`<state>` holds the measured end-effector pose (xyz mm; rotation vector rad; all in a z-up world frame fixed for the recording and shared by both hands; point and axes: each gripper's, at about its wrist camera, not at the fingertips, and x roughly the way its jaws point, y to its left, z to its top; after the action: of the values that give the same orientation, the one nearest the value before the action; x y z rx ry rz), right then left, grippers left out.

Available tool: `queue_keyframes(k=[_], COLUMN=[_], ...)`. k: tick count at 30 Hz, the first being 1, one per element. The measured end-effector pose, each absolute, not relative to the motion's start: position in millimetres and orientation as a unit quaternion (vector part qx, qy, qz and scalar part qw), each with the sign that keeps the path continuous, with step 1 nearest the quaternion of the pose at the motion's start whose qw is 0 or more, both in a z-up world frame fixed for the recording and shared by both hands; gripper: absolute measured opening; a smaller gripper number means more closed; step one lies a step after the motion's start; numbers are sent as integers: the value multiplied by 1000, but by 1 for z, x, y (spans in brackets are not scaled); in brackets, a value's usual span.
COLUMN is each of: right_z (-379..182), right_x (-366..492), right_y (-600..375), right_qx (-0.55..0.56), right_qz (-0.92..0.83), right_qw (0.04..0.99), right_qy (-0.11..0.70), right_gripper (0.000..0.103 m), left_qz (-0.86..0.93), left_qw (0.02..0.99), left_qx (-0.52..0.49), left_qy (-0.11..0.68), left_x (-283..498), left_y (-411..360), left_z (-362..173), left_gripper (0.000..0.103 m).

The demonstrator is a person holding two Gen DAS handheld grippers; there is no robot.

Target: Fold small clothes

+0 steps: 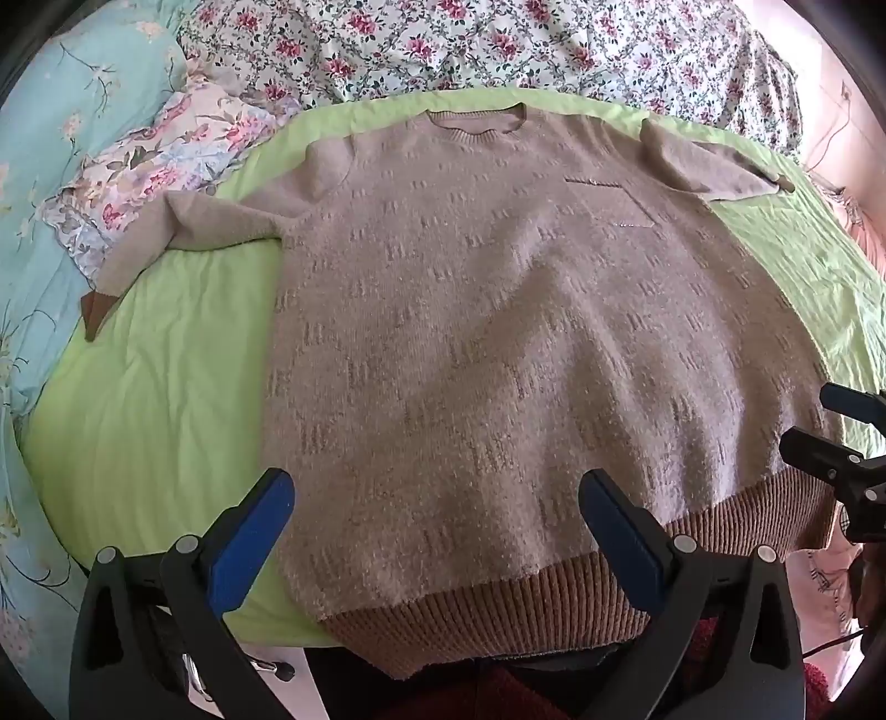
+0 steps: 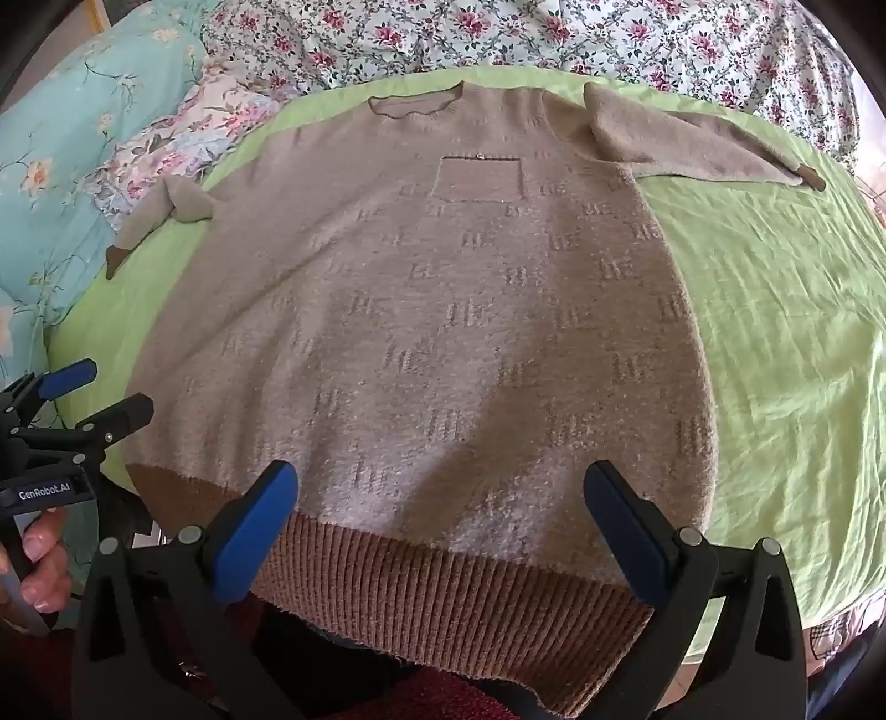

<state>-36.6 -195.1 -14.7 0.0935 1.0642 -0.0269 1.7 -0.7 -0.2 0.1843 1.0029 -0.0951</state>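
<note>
Two black grippers with blue finger pads hang over the near edge of a bed, both tilted steeply down and both spread wide with nothing between their jaws. The left gripper [image 1: 437,493] is poised above the near left part of a fuzzy beige knitted sweater [image 1: 498,343], and the right gripper [image 2: 443,487] above its near right part; neither pad touches the knit. A hand [image 2: 41,559] grips the left tool's handle at the edge of the right wrist view.

The sweater lies flat, front up, on a lime-green sheet [image 1: 166,387] that is lightly creased. Its darker brown ribbed hem [image 2: 443,598] hangs just over the bed's near edge, and its round neckline [image 2: 415,102] points to the far side. A square chest pocket [image 2: 479,180] sits below the collar. One sleeve [image 1: 183,232] bends off the sheet's left edge onto the bedding beside it; the other sleeve [image 2: 692,144] stretches toward the far right corner.

Behind the sheet lies a white quilt with pink roses [image 1: 498,44], and to the left a turquoise floral cover [image 1: 72,111]. Dark red fabric [image 2: 432,698] shows below the hem.
</note>
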Motion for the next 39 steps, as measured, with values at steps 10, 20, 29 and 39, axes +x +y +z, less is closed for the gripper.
queue_keyframes(k=[10, 20, 29, 39], right_z=[-8, -5, -6, -5], right_x=[-37, -38, -38, -36], right_y=[-204, -197, -197, -201], right_qx=[53, 55, 57, 71], right_qz=[-6, -9, -6, -2], right_qw=[862, 867, 867, 872], right_qy=[504, 496, 494, 483], right_gripper=[103, 103, 103, 103], left_qz=[-40, -33, -30, -36], left_qw=[874, 882, 883, 886], left_qx=[92, 98, 92, 83], left_qy=[475, 461, 460, 455], left_x=[9, 4, 7, 15], left_y=[2, 1, 4, 2], left_z=[7, 5, 4, 5], left_gripper=[103, 103, 103, 103])
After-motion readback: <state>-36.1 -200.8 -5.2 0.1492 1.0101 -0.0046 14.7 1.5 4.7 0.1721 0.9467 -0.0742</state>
